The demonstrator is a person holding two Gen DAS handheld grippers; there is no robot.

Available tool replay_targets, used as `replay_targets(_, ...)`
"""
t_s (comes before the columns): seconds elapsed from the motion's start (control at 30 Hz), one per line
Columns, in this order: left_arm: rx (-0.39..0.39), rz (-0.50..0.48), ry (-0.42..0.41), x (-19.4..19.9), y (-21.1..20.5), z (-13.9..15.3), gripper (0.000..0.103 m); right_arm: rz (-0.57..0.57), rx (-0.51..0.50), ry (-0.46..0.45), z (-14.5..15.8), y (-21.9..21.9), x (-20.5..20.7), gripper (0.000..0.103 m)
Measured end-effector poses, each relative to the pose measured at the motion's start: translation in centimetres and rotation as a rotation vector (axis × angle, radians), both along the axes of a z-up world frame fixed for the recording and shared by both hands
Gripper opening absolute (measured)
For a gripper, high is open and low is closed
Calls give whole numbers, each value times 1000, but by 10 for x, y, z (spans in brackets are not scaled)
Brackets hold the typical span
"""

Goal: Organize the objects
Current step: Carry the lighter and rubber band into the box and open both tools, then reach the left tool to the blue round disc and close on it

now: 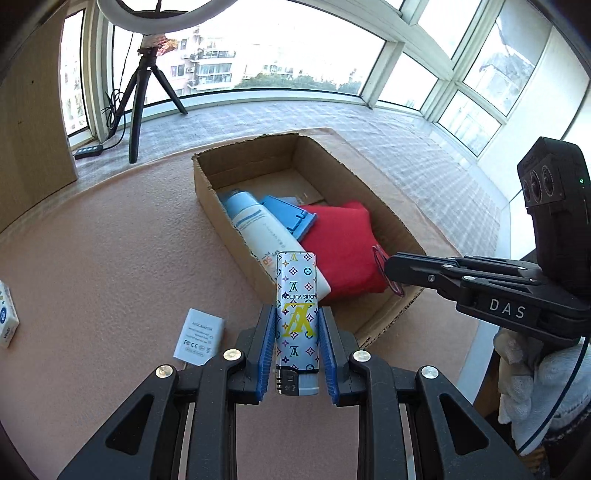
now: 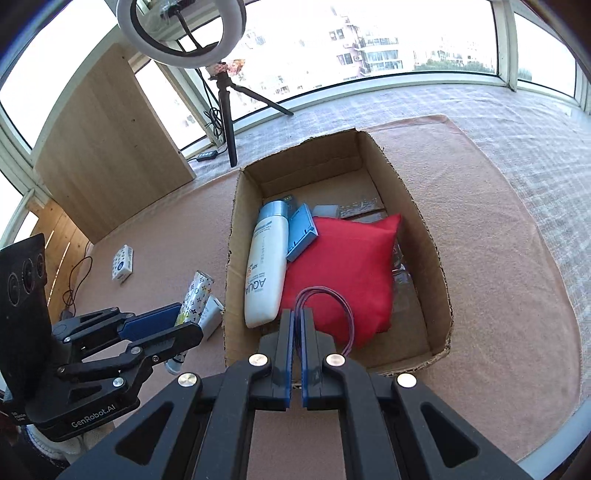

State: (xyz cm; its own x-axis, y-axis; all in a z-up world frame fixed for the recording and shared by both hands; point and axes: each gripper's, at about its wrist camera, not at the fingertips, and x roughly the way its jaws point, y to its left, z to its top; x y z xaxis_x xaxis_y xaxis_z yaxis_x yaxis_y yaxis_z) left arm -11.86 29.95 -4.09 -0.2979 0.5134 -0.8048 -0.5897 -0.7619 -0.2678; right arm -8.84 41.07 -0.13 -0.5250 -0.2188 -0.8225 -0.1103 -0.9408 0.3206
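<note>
Hidden: the box [image 2: 421, 221] floor at 12 o'clock holds small pale and clear items too blurred to name; a clear wrapper shows at the pouch's 3 o'clock edge.
Cut off: the small carton [image 1: 5, 317] is clipped by the left view's 9 o'clock edge; the ring light [image 2: 181, 33] loses its top in both views.
Left claw [image 1: 297, 332]: clamped on one lighter [image 1: 297, 314], patterned white, its striker end toward the camera (the far end points at 12 o'clock toward the box).
Right claw [image 2: 298, 325]: pressed together on one purple band [image 2: 343, 306], whose loop hangs over the pouch.
Box contents, counted: one red pouch [image 2: 351, 266], one white bottle [image 2: 267, 266] at its 9 o'clock, one blue case [image 2: 301, 236] leaning across both.
Desk [image 2: 498, 295]: one adapter [image 1: 199, 336] lies flat at 9 o'clock of the left claw, near it; the carton sits well apart, farther out at 9 o'clock.
Beyond: one tripod [image 1: 142, 92] at 11 o'clock on the sill.
Person: a white glove [image 1: 535, 384] shows behind the right claw.
</note>
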Motion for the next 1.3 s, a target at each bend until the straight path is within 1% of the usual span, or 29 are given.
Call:
replay_targets(0.13, -7, -32, -4, 4, 29, -4, 25, -21, -8, -12, -8, 16, 2, 3)
replay_targets(0.37, -22, -57, -3, 2, 50, -10, 25, -36, -27, -16, -12, 33, 4, 3)
replay_targets(0.63, -40, -80, -1, 5, 63, -12, 25, -30, -44, -25, -14, 37, 5, 5)
replay_targets(0.93, -38, -72, -3, 7, 60, -8, 25, -45, -50, -27, -13, 41, 9, 6)
replay_targets(1.0, -37, -63, -6, 7, 56, -7, 25, -46, -45, -24, -11, 40, 10, 10)
replay_targets(1.07, -33, -51, -8, 8, 49, -7, 25, -49, -40, -19, -9, 37, 10, 17)
replay_targets(1.1, -33, -45, -7, 9, 44, -6, 25, -49, -39, -16, -8, 36, 11, 19)
replay_targets(1.17, -32, -28, -8, 10, 32, -5, 25, -45, -37, -11, -5, 32, 12, 27)
replay_targets(1.23, -27, -2, -12, 10, 18, -5, 25, -38, -30, -4, -2, 27, 13, 31)
replay_targets(1.3, -28, 26, -9, 11, 1, -3, 25, -37, -21, 0, 0, 22, 13, 32)
